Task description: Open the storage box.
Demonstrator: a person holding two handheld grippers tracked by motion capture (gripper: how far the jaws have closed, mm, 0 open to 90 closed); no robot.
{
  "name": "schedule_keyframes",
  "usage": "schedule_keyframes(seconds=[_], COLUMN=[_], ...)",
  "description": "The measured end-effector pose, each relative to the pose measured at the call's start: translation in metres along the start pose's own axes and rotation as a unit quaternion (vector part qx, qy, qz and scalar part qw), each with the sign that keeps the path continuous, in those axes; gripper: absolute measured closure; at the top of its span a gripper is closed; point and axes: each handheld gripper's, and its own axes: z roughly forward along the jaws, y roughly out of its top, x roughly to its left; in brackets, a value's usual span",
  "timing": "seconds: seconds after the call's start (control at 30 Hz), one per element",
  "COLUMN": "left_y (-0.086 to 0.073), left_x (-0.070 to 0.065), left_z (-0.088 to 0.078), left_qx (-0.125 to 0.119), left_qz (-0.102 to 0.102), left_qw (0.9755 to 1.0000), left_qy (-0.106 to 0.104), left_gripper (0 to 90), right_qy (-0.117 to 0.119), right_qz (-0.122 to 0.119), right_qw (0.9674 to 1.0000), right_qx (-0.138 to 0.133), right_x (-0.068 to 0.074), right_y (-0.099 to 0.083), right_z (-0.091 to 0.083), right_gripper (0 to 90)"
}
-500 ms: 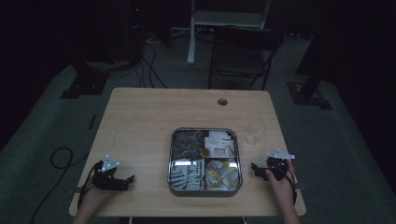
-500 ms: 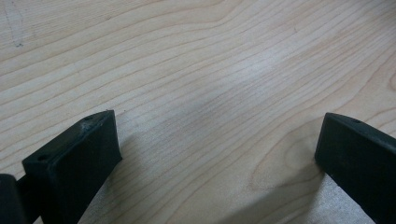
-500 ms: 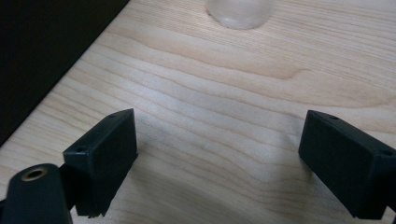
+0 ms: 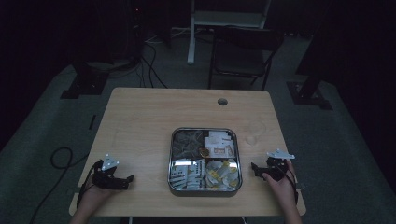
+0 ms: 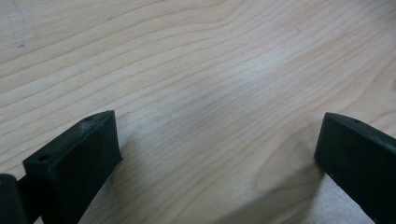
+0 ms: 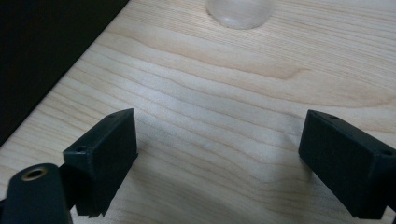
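Observation:
A square metal tray [image 4: 204,190] sits at the middle of the wooden table [image 4: 140,121], its compartments filled with small packets and gold-foil pieces. My left gripper [image 4: 127,181] rests near the front left corner and points toward the tray. Its jaws stand wide apart over bare wood in the left gripper view [image 5: 217,135]. My right gripper [image 4: 255,170] lies right of the tray and points left at it. It is open, with nothing between the jaws [image 6: 219,135]. A clear round cup [image 6: 238,11] stands on the wood ahead of it.
A round cable hole [image 4: 222,101] is cut near the table's far edge. A dark chair [image 4: 243,51] stands behind the table. The table's edge runs close to the right gripper, with dark floor beyond [image 6: 42,46]. Cables lie on the floor at left.

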Motion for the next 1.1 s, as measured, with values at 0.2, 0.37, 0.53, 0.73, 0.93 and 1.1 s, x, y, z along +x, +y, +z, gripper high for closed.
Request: schedule_keyframes(seconds=[0.2, 0.37, 0.53, 0.73, 0.93, 1.1], left_y=[0.004, 0.010, 0.016, 0.024, 0.034, 0.044], left_x=[0.000, -0.002, -0.005, -0.009, -0.017, -0.025], left_z=[0.002, 0.003, 0.002, -0.001, -0.001, -0.001], left_qx=[0.001, -0.005, -0.009, -0.021, -0.035, -0.042], left_qz=[-0.001, 0.002, 0.007, 0.016, 0.029, 0.045], left_qw=[1.0000, 0.9998, 0.9995, 0.9988, 0.9974, 0.9960], left_qy=[-0.007, -0.020, -0.030, -0.040, -0.056, -0.065], left_gripper=[1.3, 1.3, 1.3, 1.3, 1.3, 1.3], right_qy=[0.000, 0.000, 0.000, 0.000, 0.000, 0.000], right_qz=[0.000, 0.000, 0.000, 0.000, 0.000, 0.001], right_qw=[1.0000, 1.0000, 1.0000, 1.0000, 1.0000, 1.0000], right_qx=[0.000, 0.000, 0.000, 0.000, 0.000, 0.000], right_x=[0.000, 0.000, 0.000, 0.000, 0.000, 0.000], right_y=[0.000, 0.000, 0.000, 0.000, 0.000, 0.000], right_z=[0.000, 0.000, 0.000, 0.000, 0.000, 0.000], right_gripper=[10.8, 10.8, 10.8, 10.8, 10.8, 10.8])
